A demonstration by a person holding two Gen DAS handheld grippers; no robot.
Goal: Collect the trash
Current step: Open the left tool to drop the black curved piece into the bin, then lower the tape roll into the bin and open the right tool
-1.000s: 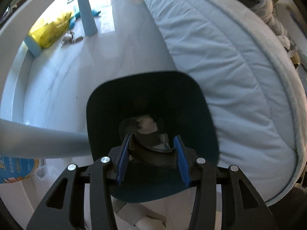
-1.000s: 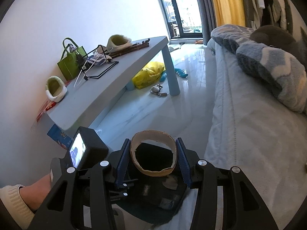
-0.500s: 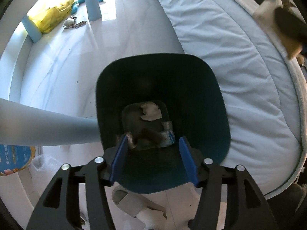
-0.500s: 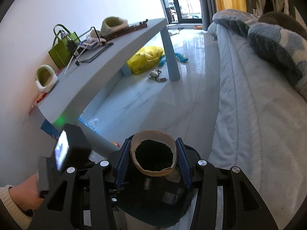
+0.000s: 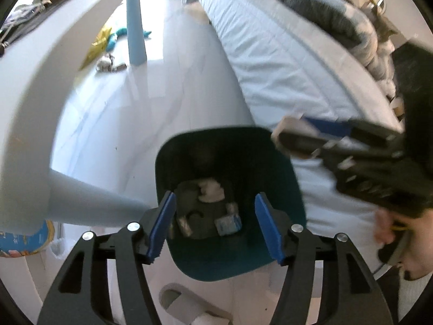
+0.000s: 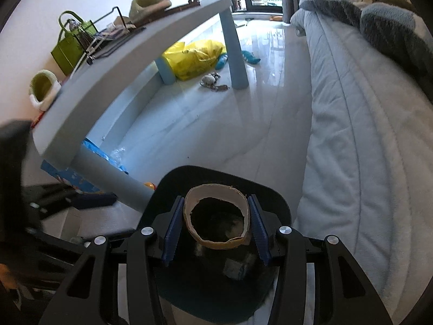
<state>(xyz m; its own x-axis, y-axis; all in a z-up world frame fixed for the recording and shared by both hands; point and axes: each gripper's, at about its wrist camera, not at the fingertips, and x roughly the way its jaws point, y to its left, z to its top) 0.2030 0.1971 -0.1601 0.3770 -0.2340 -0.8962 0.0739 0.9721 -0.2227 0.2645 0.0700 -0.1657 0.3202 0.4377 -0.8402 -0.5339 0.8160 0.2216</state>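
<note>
A dark teal bin (image 5: 270,157) stands on the floor below both grippers. Inside lie a white tissue (image 5: 209,189), a small blue packet (image 5: 228,224) and dark scraps. My left gripper (image 5: 214,197) hangs open over the bin's mouth with nothing between its blue pads. My right gripper (image 6: 215,199) is shut on a brown cardboard ring (image 6: 219,243), held above the bin (image 6: 270,197). In the left wrist view the right gripper (image 5: 311,138) reaches in from the right, the ring (image 5: 284,127) at the bin's far right rim.
A pale blue low table (image 6: 135,54) runs along the left, one leg (image 5: 89,197) close beside the bin. A quilted bed (image 5: 284,67) fills the right. A slipper (image 5: 189,306) lies just in front of the bin. A yellow bag (image 6: 194,57) sits under the table.
My left gripper let go of a dark curved piece, which now lies in the bin, and its jaws spread as it rose. The right gripper came down over the bin with the ring.
</note>
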